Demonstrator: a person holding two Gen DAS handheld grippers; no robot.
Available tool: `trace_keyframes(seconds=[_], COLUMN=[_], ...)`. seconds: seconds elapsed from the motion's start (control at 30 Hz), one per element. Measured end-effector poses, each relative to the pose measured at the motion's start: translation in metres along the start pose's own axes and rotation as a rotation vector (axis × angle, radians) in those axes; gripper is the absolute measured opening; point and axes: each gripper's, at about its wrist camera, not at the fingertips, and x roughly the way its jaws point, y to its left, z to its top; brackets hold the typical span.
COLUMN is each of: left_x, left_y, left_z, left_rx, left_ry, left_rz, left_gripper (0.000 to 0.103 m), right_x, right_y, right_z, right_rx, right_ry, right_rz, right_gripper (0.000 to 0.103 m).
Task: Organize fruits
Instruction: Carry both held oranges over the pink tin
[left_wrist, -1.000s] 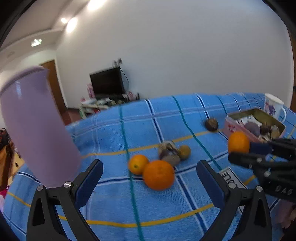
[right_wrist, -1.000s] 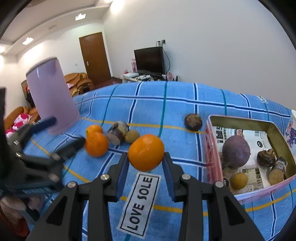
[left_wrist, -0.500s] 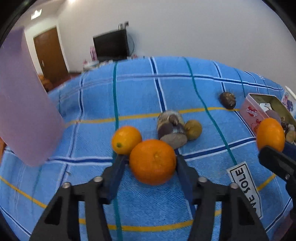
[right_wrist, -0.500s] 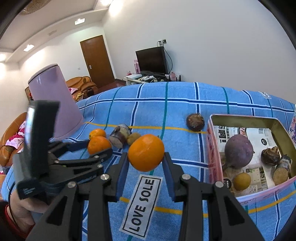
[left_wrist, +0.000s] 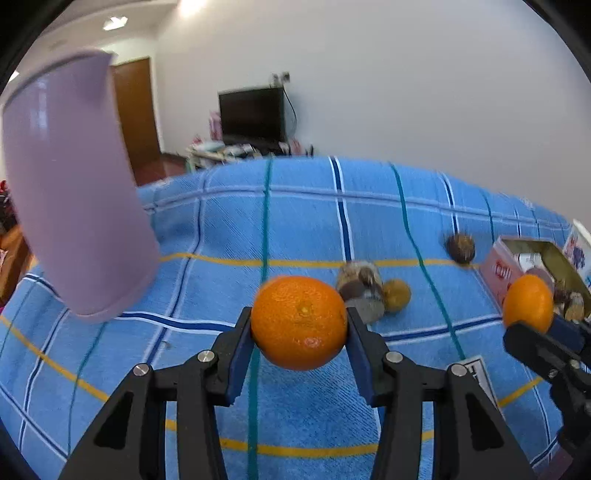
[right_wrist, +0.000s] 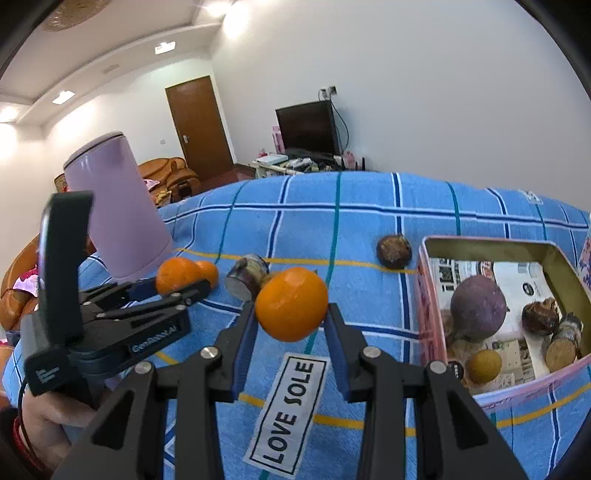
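My left gripper is shut on a large orange and holds it above the blue checked cloth; it also shows in the right wrist view. My right gripper is shut on another orange, seen at the right in the left wrist view. A smaller orange lies on the cloth behind the left gripper. A brown-grey fruit, a small yellow-brown fruit and a dark round fruit lie on the cloth. A pink tin box at the right holds several fruits.
A tall lilac jug stands on the cloth at the left, also in the right wrist view. A "LOVE SOLE" label is sewn on the cloth. A mug stands behind the tin.
My left gripper has closed on the large orange and lifted it off the cloth. My right gripper still holds its orange, nearly in place.
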Motion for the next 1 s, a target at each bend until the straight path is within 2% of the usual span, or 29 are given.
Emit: trace_keyframes(seconds=[0.1, 0.3, 0.43, 1.0], left_x=[-0.016, -0.031, -0.033, -0.04], left_y=[-0.001, -0.002, 0.001, -0.004], left_z=[-0.002, -0.002, -0.003, -0.007], left_rx=[0.003, 0.013, -0.002, -0.022], left_ry=[-0.073, -0.153, -0.167, -0.172], left_rz=[0.052, 0.125, 0.136, 0.145], left_gripper=[0.049, 0.049, 0.049, 0.049], right_x=[-0.006, -0.023, -0.025, -0.022], right_y=[0.007, 0.024, 0.028, 0.029], right_z=[0.0, -0.002, -0.002, -0.005], right_rx=[-0.031, -0.119, -0.147, -0.163], right_ry=[-0.041, -0.151, -0.18, -0.165], right_rz=[-0.007, -0.08, -0.112, -0.106], right_gripper=[0.04, 0.04, 0.04, 0.04])
